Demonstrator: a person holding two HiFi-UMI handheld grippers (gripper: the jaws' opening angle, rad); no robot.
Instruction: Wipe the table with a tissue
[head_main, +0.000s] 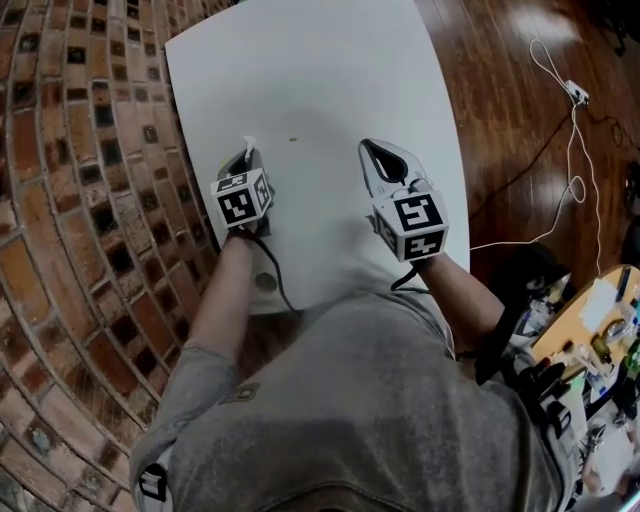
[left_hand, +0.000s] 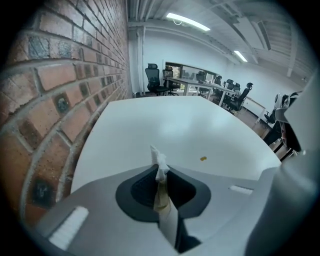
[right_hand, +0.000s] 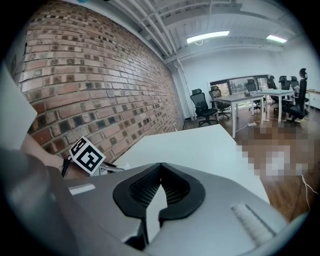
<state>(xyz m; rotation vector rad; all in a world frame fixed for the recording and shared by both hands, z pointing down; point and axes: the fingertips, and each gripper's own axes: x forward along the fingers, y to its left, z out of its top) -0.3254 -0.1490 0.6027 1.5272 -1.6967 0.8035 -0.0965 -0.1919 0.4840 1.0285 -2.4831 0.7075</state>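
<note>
A white table (head_main: 320, 70) fills the middle of the head view. My left gripper (head_main: 245, 158) hovers over its near left part, shut on a thin twisted white tissue (head_main: 248, 142). In the left gripper view the tissue (left_hand: 160, 164) sticks up from between the closed jaws of that gripper (left_hand: 161, 174). A small brown speck (head_main: 293, 139) (left_hand: 203, 159) lies on the table just ahead and to the right. My right gripper (head_main: 368, 146) (right_hand: 160, 166) is held over the near right part, shut with nothing in it.
A brick wall (head_main: 70, 200) runs along the table's left side. Dark wooden floor (head_main: 510, 120) with a white cable and plug (head_main: 575, 92) lies to the right. A cluttered desk (head_main: 600, 330) is at lower right. Office chairs and desks (left_hand: 200, 82) stand far behind.
</note>
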